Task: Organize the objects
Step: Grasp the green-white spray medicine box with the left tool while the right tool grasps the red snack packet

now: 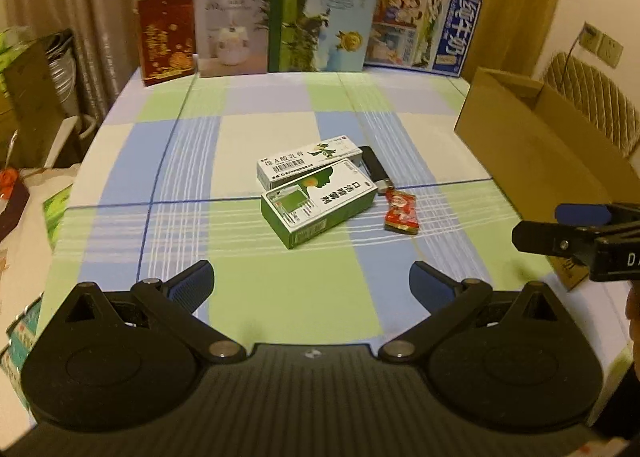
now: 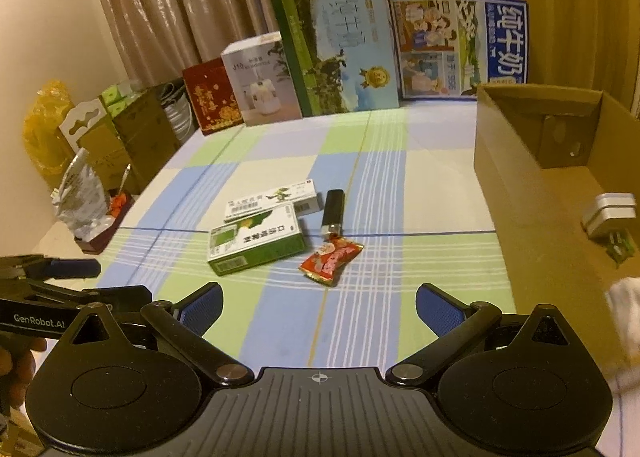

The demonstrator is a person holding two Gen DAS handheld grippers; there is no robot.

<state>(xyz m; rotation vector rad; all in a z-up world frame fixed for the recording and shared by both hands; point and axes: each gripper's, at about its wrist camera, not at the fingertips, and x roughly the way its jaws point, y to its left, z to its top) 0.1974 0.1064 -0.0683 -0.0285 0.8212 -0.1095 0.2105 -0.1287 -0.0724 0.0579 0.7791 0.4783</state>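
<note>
Approaching: right gripper (image 2: 318, 307) spread wide, nothing between its pads, above the checked cloth (image 2: 280, 321).
Left gripper (image 1: 312, 283): likewise spread, empty.
Nearest target: red snack packet (image 2: 331, 260), just ahead; beside it lie the black USB stick (image 2: 333, 209), the green box (image 2: 256, 245) and the white box (image 2: 272, 199).
Technique: lower squarely, straddle the packet's narrow width, then close.
Cardboard box (image 2: 504, 177): open on the right, holding a silver adapter (image 2: 610, 217); its near corner is hidden.

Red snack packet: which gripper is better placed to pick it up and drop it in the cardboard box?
Probably the right gripper. It is open and empty, the red snack packet lies just ahead of it, and the cardboard box sits on its side. The left gripper, also open, faces the green box.
</note>
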